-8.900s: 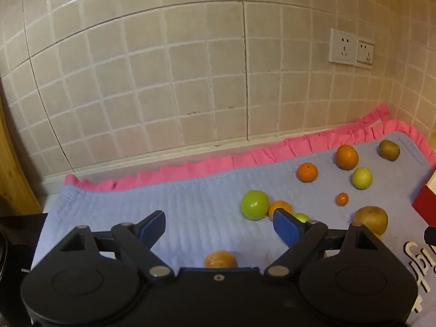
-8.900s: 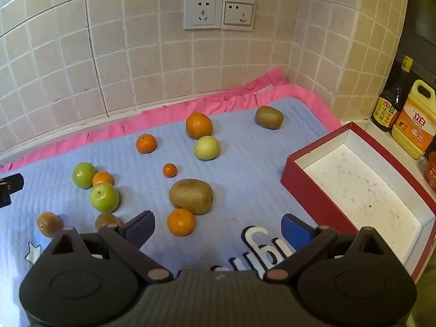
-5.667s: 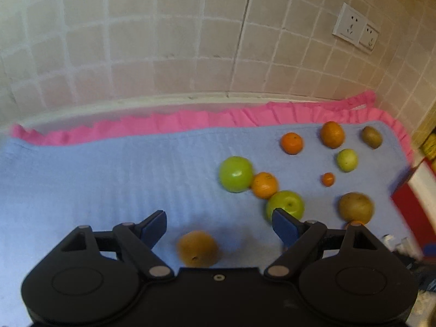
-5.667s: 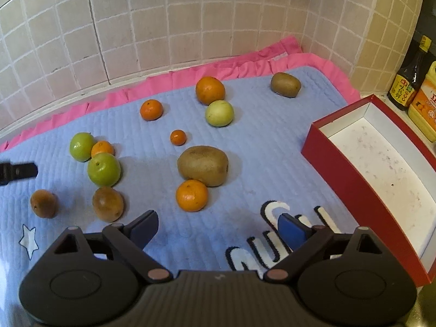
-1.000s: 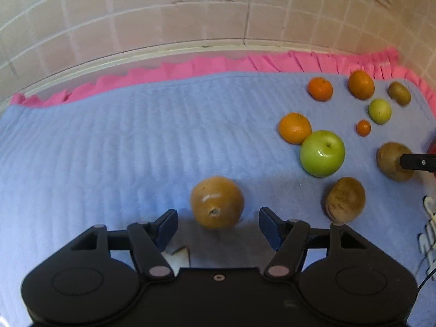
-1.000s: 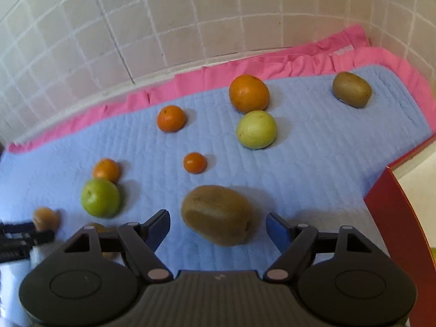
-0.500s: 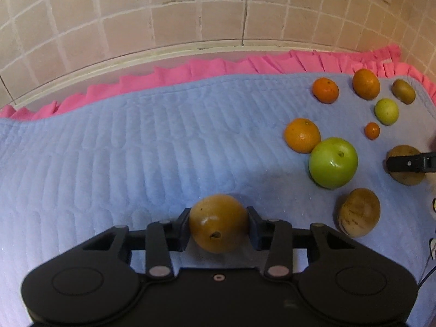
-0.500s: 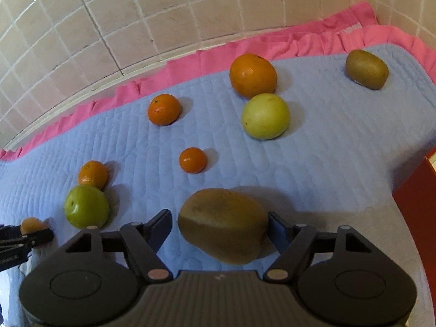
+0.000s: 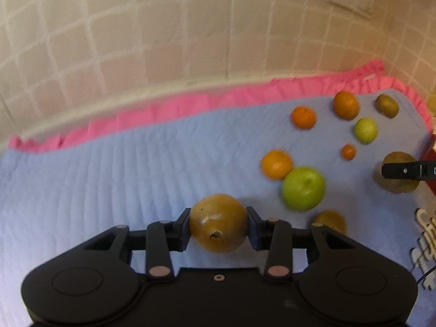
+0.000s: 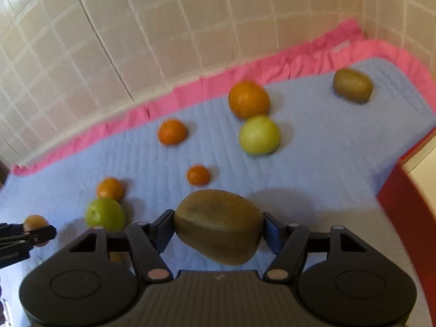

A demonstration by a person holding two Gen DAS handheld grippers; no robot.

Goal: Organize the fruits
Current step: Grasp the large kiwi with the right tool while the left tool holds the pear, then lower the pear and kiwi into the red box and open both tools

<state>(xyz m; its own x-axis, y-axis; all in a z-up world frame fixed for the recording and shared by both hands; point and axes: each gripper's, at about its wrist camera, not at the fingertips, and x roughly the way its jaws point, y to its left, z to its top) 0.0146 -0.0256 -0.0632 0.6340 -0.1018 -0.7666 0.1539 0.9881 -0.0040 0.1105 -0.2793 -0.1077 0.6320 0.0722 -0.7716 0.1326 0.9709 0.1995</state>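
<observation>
Warm, even indoor light falls on both views. Motion blur softens the tiled wall (image 9: pixel 163 41), the pink frill (image 10: pixel 245 79) and the far fruit. Fisheye bending curves the tile lines, with dark corners. Soft shadows lie on the blue mat (image 9: pixel 109 163) under the fruit.

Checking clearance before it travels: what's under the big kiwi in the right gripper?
Under the big kiwi, which the closing right gripper pinches, lies only blue quilted mat with its shadow; the gripper body hides the mat nearer the camera.
</observation>
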